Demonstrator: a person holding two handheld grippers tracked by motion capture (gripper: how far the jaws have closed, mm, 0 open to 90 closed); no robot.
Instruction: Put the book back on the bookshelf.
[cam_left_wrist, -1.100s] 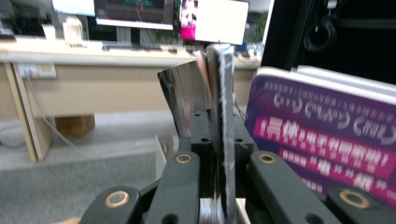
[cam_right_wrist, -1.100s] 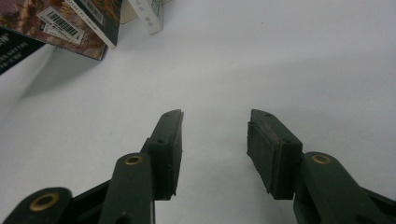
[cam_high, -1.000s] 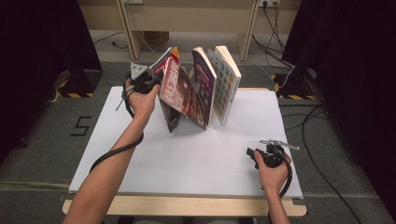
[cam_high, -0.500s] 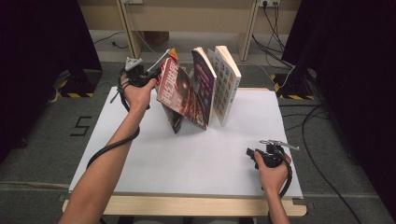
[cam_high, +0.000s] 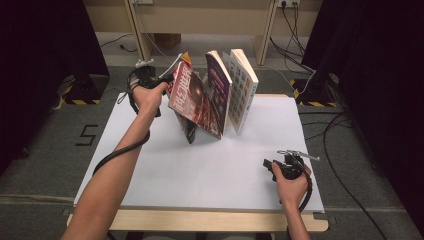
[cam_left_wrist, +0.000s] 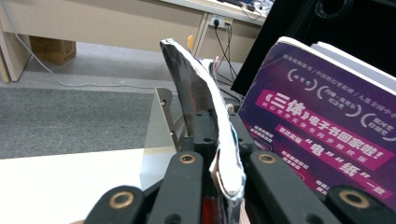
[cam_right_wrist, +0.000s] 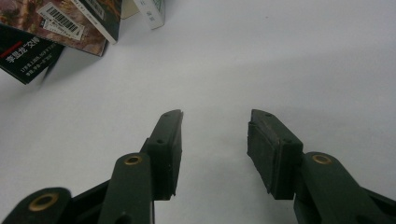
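My left gripper (cam_high: 162, 82) is clamped on the top edge of the leftmost book (cam_high: 192, 97), a thin glossy one whose cover bends between the pads (cam_left_wrist: 201, 135) in the left gripper view. The jaws have just been closing, with that cover between them, so I judge the grip is only now firm. The book stands at the far left of a leaning row near the back of the white table (cam_high: 200, 175), tilted to the left with its foot against the purple book (cam_high: 220, 90) beside it; a third, pale book (cam_high: 245, 87) stands at the right end. All three lean on one another, which is why I take the outer one from the top: pulling from there should free it without pushing the others over, though the purple one may tip once its support goes. My right gripper (cam_high: 272, 167) rests low over the bare table at the near right, well apart from the books, its jaws (cam_right_wrist: 215, 149) standing wide with nothing between them. I keep it there out of the way, ready to steady the row if it starts to slide.
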